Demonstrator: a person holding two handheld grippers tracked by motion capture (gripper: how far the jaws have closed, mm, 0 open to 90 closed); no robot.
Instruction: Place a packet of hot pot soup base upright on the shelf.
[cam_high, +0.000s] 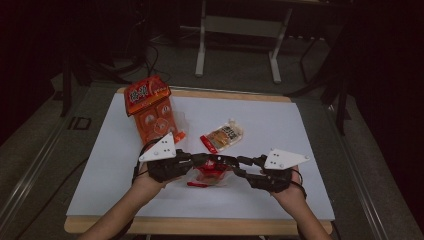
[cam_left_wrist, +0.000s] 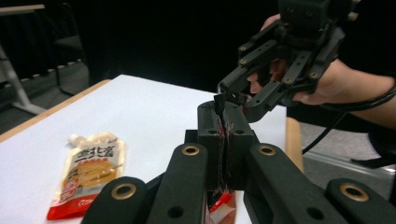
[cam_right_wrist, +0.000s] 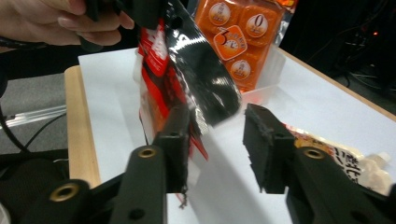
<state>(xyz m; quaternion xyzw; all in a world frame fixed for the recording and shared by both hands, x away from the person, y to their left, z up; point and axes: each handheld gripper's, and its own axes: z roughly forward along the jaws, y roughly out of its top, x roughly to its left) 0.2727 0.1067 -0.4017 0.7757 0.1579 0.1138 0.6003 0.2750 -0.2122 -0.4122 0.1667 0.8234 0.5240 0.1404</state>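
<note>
A small red packet (cam_high: 207, 176) hangs just above the white table top (cam_high: 280, 125) between my two grippers. My left gripper (cam_high: 212, 161) is shut on it; in the left gripper view its jaws (cam_left_wrist: 224, 112) press together with a thin red edge of the packet (cam_left_wrist: 223, 199) between them. My right gripper (cam_high: 242, 162) faces it from the right. In the right gripper view its jaws (cam_right_wrist: 217, 123) stand apart with the red and black packet (cam_right_wrist: 187, 70) between them, lying against the left jaw and clear of the right one.
An orange multi-pack of snack cups (cam_high: 152, 110) lies at the table's far left. A pale sauce pouch with a red end (cam_high: 222, 136) lies just beyond the grippers. A white metal stand (cam_high: 240, 30) is on the floor behind the table.
</note>
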